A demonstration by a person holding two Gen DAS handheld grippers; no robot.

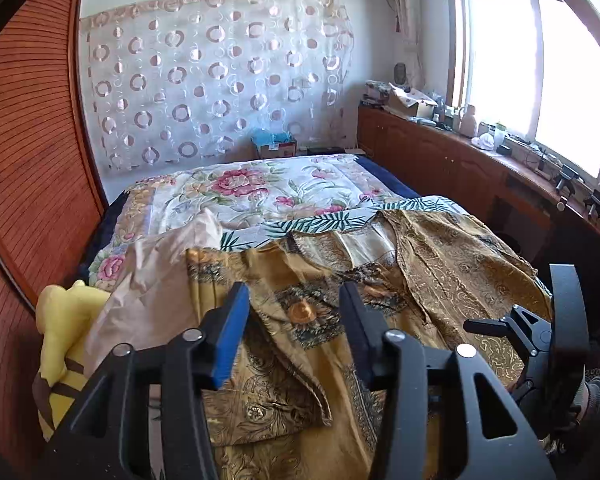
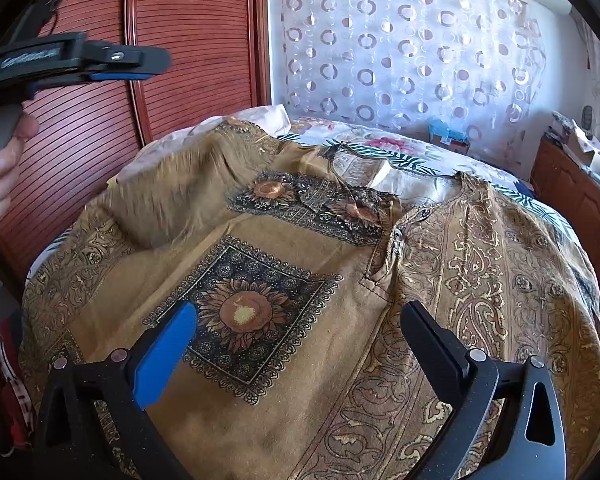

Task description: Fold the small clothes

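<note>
Lying spread on the bed point(image 1: 260, 196), the mustard patterned shirt point(image 2: 300, 264) runs lengthwise with its neckline far and its hem near, cut off by the lower frame edge. Its left sleeve is folded over the sunflower print, blurred at the far-left edge. Left gripper point(image 1: 294, 304) and right gripper point(image 2: 300, 320) hover above it, jaws apart, gripping nothing.

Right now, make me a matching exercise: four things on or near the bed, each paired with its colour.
Things:
1. shirt
2. soft toy
3. wardrobe door
4. gripper pad

Colours:
A. blue
B. yellow
C. reddish brown
D. mustard gold with sunflower prints

Pairs: 1-D, 2-B, 3-C, 4-A
</note>
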